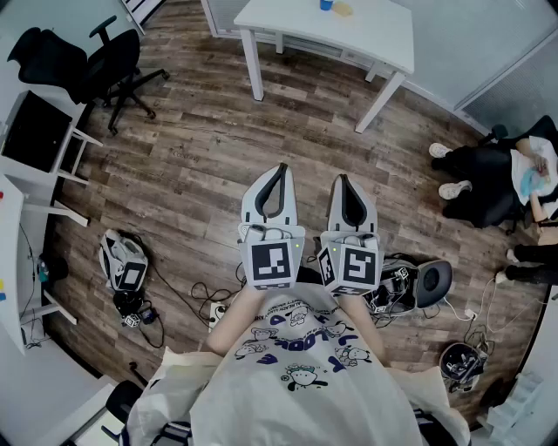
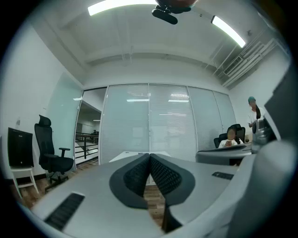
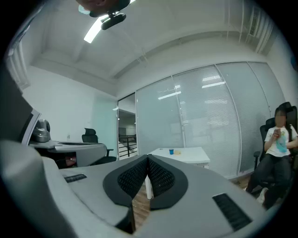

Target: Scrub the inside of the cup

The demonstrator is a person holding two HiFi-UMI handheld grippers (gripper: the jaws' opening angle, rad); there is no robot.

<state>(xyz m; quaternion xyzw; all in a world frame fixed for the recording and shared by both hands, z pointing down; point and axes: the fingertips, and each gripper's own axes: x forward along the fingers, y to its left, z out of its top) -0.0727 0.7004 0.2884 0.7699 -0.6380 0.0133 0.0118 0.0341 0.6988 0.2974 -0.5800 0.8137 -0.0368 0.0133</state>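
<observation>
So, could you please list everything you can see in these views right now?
table: one, white, far end of the room
cup: one, blue, on the table's far edge
yellow item: one, beside the cup, too small to identify
office chair: one, black, upper left
monitor: one, black, on a white stand, left
seated person: one, dark clothes, right edge
device with a marker cube: one, grey, on the floor at left, among cables
floor: brown wood planks
left hand-held gripper: one, white, shut, empty
right hand-held gripper: one, white, shut, empty
</observation>
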